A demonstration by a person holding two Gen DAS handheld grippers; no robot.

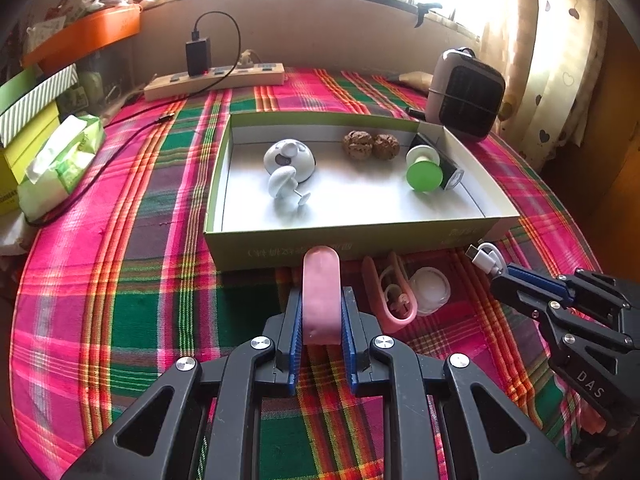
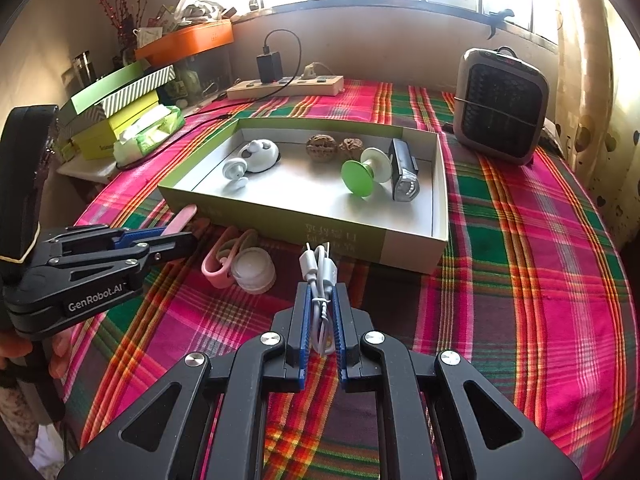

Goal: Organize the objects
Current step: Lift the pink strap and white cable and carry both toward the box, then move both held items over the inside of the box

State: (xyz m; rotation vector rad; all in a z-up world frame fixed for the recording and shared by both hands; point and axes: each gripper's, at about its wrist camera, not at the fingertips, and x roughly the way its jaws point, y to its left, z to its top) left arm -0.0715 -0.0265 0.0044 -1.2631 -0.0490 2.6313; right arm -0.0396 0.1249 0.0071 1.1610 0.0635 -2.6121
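My left gripper [image 1: 321,300] is shut on a flat pink strip [image 1: 321,280], held just before the near wall of an open green box [image 1: 280,244]. It also shows in the right wrist view [image 2: 188,236]. My right gripper [image 2: 320,292] is shut on a coiled white USB cable [image 2: 319,276]; the cable also shows in the left wrist view [image 1: 486,258]. In the box lie a white dome gadget [image 1: 288,158], two walnuts [image 1: 370,145], a green suction holder [image 1: 424,172] and a black light [image 2: 404,170]. A pink clip [image 1: 390,292] and a round white lid [image 1: 429,285] lie on the cloth between the grippers.
A plaid cloth [image 1: 120,280] covers the table. A power strip [image 1: 216,78] with a charger lies at the back, a small heater [image 1: 466,94] back right, a tissue pack [image 1: 60,160] and stacked boxes [image 2: 120,96] at the left.
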